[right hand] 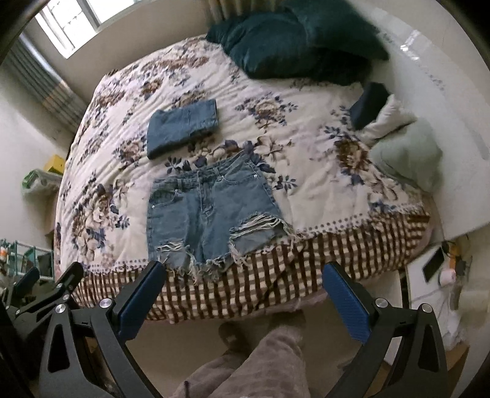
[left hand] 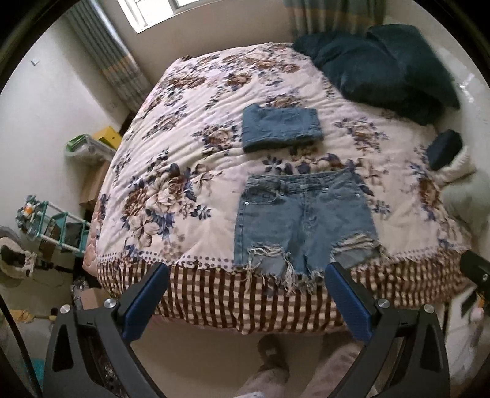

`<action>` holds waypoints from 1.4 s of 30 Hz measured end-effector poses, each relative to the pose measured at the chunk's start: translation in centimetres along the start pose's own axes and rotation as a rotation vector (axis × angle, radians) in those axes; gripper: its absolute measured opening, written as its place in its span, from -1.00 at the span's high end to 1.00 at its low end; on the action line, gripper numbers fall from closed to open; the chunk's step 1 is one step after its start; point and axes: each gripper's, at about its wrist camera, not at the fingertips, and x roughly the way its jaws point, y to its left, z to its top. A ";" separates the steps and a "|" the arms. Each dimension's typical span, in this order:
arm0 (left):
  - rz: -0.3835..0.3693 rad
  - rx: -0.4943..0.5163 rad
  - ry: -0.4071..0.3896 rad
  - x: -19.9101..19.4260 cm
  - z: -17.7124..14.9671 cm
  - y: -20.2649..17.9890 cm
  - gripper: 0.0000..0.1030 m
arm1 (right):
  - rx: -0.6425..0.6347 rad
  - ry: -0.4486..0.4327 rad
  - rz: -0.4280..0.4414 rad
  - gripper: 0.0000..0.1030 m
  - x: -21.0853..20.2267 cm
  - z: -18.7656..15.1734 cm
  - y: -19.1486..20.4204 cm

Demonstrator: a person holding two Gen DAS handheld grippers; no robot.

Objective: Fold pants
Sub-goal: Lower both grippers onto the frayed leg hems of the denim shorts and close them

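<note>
Denim shorts (left hand: 303, 220) are lying flat and unfolded on the floral bedspread (left hand: 171, 171), waistband toward the far side, frayed leg hems at the near edge of the bed; loose white threads are hanging over the brown checked sheet (left hand: 232, 300) below; front side is facing up, button and pockets showing. A second denim piece, folded into a neat rectangle (left hand: 280, 127), is sitting just beyond the shorts, apart from them, slightly to the left in the right wrist view (right hand: 182, 128).

Left gripper (left hand: 246, 301) is hovering off the near edge of the bed, fingers spread wide, holding nothing; blue pads (left hand: 145, 301) are facing inward, well short of the fabric. Right gripper (right hand: 243, 301) is hanging likewise, released and empty, its left finger tip overlapping the near left leg hem in view; whether it is touching the threads is hard to tell through the lens distortion.

Dark teal blanket (left hand: 382, 70) is bunching at the far right corner; a small dark case (left hand: 445, 148) is resting near the right edge, against pale bedding (right hand: 407, 150). A window (left hand: 159, 12) is lighting the far wall; a teal rack (left hand: 58, 226) is standing on the floor at left. The person's slippered foot (left hand: 271, 352) and trouser leg (right hand: 260, 364) are showing below the grippers.
</note>
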 end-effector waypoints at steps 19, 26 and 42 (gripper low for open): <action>0.425 0.137 0.202 24.4 -1.8 -23.8 -1.00 | -0.328 0.537 0.353 -1.00 36.0 17.9 -8.6; 0.317 0.099 0.320 29.5 -2.9 -32.2 -1.00 | -0.445 0.682 0.362 -1.00 45.3 19.7 -8.6; 0.468 0.173 0.205 34.1 -4.4 -37.6 -1.00 | -0.198 0.804 0.765 -1.00 57.3 22.4 -8.0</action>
